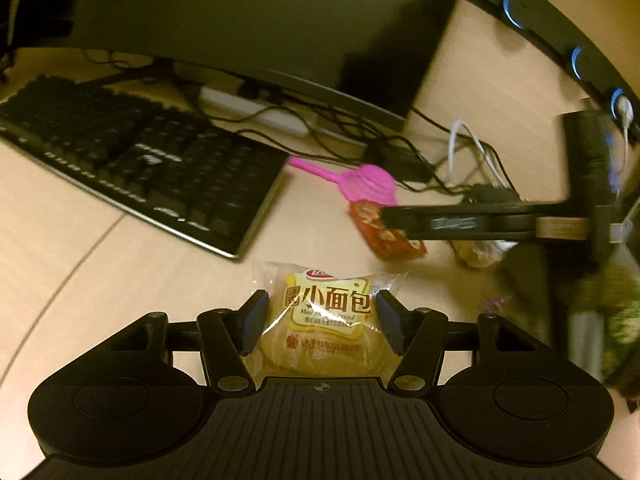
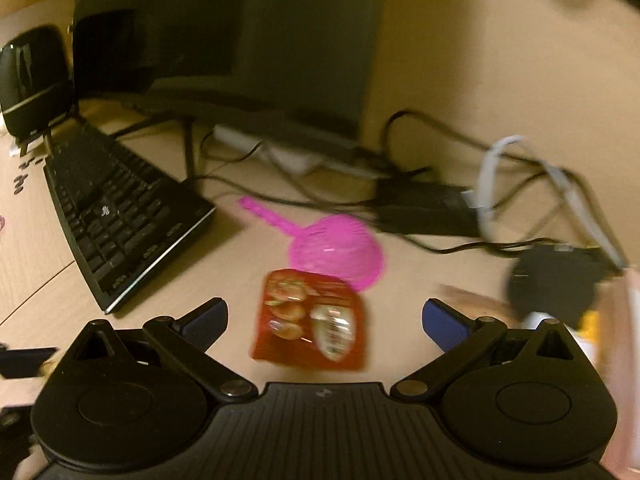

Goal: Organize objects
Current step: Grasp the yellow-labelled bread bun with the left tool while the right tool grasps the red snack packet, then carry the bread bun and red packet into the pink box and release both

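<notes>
Two grippers: left gripper (image 1: 320, 322) clamped on bread packet (image 1: 326, 314), right gripper (image 2: 325, 322) wide above red packet (image 2: 310, 320).

Both handheld tools are showing black ribbed bodies flanked by round black discs. The left gripper (image 1: 322, 322) is wearing dark blue pads on black linkage arms with silver screws; the right gripper (image 2: 325, 322) is carrying brighter blue textured pads (image 2: 444, 322).
</notes>
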`<state>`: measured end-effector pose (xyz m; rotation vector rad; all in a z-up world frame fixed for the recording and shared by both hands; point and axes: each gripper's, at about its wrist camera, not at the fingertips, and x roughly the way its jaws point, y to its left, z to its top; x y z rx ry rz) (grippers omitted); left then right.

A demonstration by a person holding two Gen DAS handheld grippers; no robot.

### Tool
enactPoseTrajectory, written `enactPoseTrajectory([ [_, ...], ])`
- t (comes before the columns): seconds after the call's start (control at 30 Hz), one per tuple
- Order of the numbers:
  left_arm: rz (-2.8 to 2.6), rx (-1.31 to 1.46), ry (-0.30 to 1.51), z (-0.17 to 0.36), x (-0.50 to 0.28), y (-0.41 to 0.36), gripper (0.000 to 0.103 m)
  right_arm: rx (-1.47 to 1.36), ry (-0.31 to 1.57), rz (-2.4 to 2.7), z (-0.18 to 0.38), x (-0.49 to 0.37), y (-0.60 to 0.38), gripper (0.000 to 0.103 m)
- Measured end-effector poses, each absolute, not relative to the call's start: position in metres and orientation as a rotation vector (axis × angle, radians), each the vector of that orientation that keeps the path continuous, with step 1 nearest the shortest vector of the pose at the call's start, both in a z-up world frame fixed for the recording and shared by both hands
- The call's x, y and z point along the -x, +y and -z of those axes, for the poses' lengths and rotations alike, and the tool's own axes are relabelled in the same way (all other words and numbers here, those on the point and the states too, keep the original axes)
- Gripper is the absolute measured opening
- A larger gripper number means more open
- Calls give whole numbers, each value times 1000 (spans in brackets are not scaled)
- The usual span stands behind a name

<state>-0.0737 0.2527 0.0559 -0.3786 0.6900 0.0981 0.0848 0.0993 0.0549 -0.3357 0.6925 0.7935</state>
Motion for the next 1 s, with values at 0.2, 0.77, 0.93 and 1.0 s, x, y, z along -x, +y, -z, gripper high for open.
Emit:
enactPoseTrajectory([
  [0.2,-83,370,689,-65,85,264,64,341,790,-779,-27,-99,139,94],
  [0.77,112,305,694,-64,84,196,64,385,735,-835,-74,-16,-10,15],
  [0.93,50,325,749,-63,90,195,64,438,723,-881,-65,7,-30,48],
  [1.0,22,314,753,-69,95,199,64,443,710,-895,-63,13,-34,70],
])
